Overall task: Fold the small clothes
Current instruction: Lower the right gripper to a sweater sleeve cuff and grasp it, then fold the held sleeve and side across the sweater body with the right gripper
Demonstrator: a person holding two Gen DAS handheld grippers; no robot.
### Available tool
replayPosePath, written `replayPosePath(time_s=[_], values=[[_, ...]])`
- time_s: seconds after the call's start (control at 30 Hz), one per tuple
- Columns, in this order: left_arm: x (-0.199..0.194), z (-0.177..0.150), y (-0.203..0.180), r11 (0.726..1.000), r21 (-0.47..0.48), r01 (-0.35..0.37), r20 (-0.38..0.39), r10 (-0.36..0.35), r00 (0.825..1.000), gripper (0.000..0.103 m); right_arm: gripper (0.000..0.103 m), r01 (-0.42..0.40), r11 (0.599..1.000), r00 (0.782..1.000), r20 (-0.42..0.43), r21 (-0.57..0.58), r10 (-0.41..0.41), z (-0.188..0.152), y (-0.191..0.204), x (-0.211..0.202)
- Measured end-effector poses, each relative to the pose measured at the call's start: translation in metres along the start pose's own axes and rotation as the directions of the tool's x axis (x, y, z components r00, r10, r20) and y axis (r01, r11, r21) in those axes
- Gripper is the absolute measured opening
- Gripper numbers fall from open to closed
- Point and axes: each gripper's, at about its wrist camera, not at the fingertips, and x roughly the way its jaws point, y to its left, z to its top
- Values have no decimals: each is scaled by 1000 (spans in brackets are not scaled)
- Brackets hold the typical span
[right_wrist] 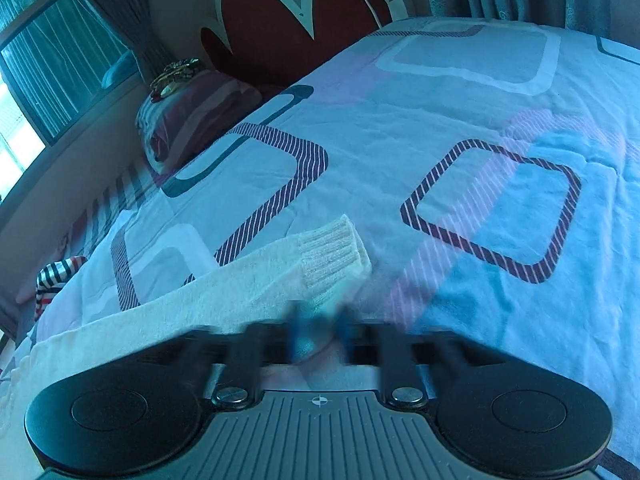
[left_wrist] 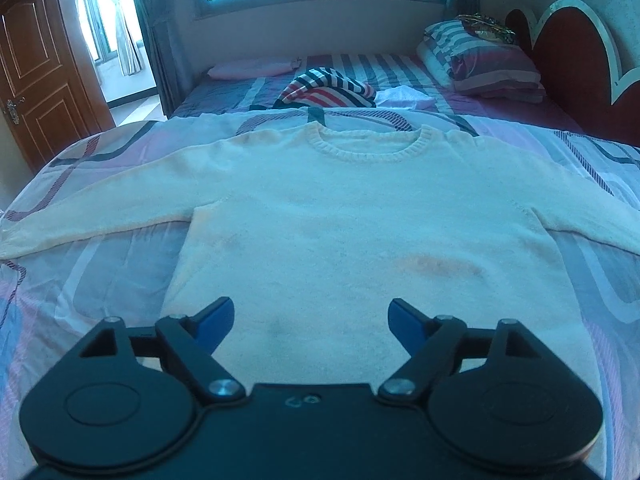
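Note:
A cream knit sweater (left_wrist: 340, 216) lies flat, front up, on the patterned quilt (left_wrist: 100, 264), sleeves spread to both sides, collar at the far end. My left gripper (left_wrist: 311, 322) is open and empty, its blue fingers over the sweater's lower hem area. In the right wrist view the sweater's right sleeve (right_wrist: 224, 292) ends in a ribbed cuff (right_wrist: 332, 256). My right gripper (right_wrist: 320, 332) is blurred by motion, its blue fingers close together at the sleeve just below the cuff; whether cloth is pinched I cannot tell.
A crumpled striped garment (left_wrist: 328, 90) and a white one (left_wrist: 404, 98) lie beyond the collar. Striped pillows (left_wrist: 480, 56) sit by the red headboard (left_wrist: 572, 52). A pink pillow (left_wrist: 252, 67) lies under the window. A wooden door (left_wrist: 36, 80) stands left.

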Motion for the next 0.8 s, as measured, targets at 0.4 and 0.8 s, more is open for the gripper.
replayPosePath(time_s=[0.4,0.8], values=[[3,13,36,999,-37,9,16,-8,1000,75,2,-110,966,985,101,-234,137,-14,94,-28],[36,42,100,991,-91,95,32,-93,995,75,2,-429,770,888,-60,-472,457,-141,327,-60]])
